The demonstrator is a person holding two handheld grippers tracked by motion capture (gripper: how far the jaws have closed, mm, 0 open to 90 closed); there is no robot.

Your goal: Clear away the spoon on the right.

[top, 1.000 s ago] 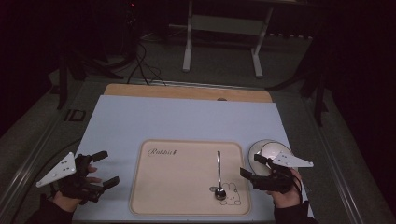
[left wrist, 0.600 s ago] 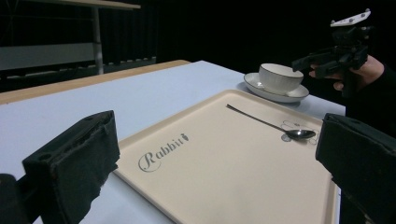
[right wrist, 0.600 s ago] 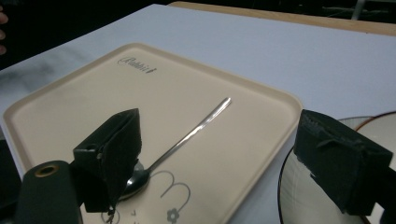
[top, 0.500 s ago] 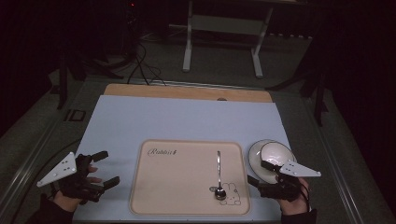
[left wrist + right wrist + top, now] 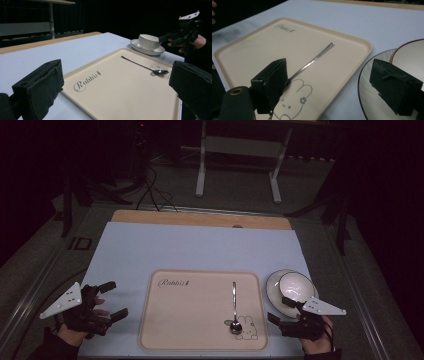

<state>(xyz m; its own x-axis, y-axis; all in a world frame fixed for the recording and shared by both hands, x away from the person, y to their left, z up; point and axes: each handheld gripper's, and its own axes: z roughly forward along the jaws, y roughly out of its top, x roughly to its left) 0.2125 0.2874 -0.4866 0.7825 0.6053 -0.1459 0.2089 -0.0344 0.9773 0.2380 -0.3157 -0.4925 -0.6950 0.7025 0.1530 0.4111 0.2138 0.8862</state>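
The right tool (image 5: 282, 310), lower right of the high view, is open and empty, its jaws straddling the gap between the tray (image 5: 200, 340) edge and the saucer (image 5: 272, 287). The left tool (image 5: 112, 302), lower left, is likewise open and empty, resting on the table (image 5: 200, 250) just beside the tray. The spoon (image 5: 234, 307) lies on the tray, right of centre, bowl end toward the bottom edge over the rabbit print. The cup (image 5: 295, 287) stands upright on the saucer, just right of the tray. Likely risk: a jaw of the right tool (near the saucer rim in the right gripper view) could clip the rim and shift or tip the cup; the thin, flat spoon may slip from a shallow grip. Count: one tray, one spoon, one cup, one saucer, two tools.
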